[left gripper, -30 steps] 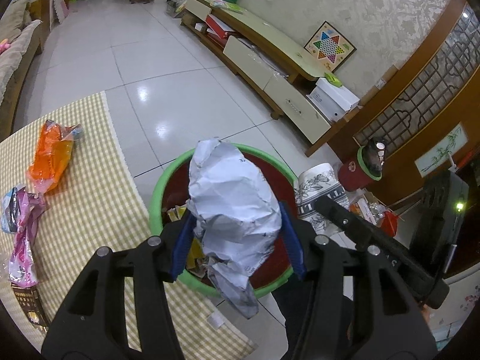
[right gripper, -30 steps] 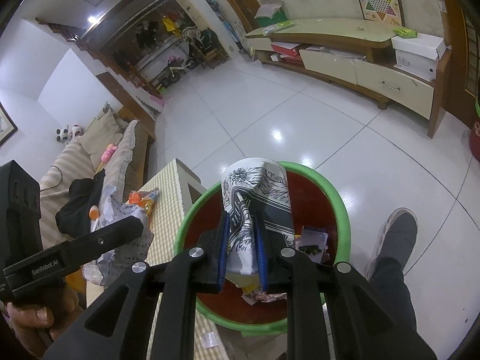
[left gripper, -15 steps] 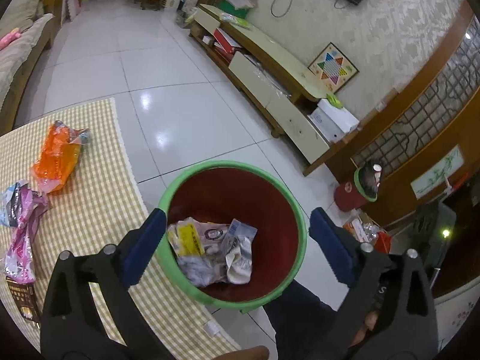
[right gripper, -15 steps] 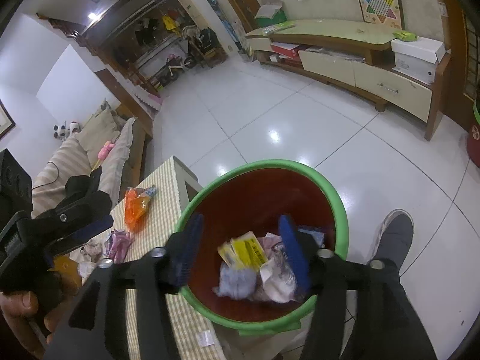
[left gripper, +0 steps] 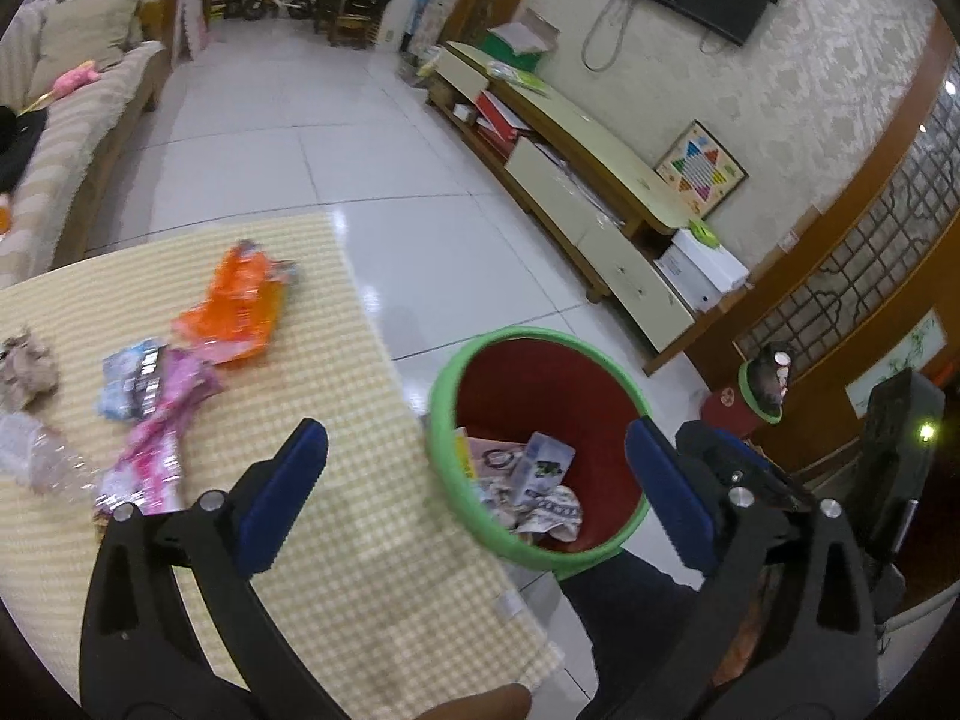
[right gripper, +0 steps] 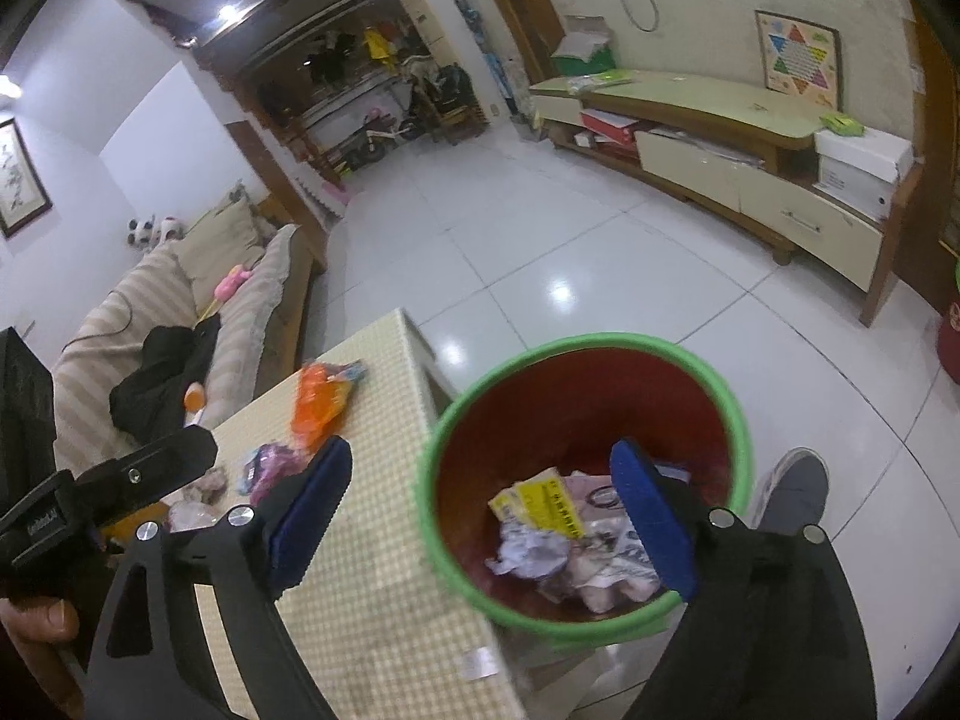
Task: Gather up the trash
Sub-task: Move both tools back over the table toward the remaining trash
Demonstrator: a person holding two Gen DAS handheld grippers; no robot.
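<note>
A red bin with a green rim (left gripper: pixel 447 396) (right gripper: pixel 738 420) stands beside the checked table (left gripper: pixel 372 540) and holds crumpled paper and wrappers (left gripper: pixel 540 480) (right gripper: pixel 540 516). My left gripper (left gripper: pixel 474 429) hangs over the table's edge and the bin. Its jaws are opening wide, with nothing between them. My right gripper (right gripper: pixel 480 449) is above the bin's left rim, jaws also opening and empty. On the table lie an orange wrapper (left gripper: pixel 240 306) (right gripper: pixel 321 396), a pink wrapper (left gripper: pixel 162 438), a bluish packet (left gripper: pixel 129 381), a clear bottle (left gripper: pixel 30 456) and a crumpled tissue (left gripper: pixel 24 366).
A long low TV cabinet (left gripper: pixel 588 180) runs along the right wall with a white box (left gripper: pixel 702 267) at its end. A small red bin (left gripper: pixel 735 408) stands behind the big one. A sofa (right gripper: pixel 180 300) lies left. A person's shoe (right gripper: pixel 792 480) is by the bin.
Both grippers opened; the crumpled paper and the patterned paper cup dropped into the bin. Both views then swung left and up, bringing more of the table into sight.
</note>
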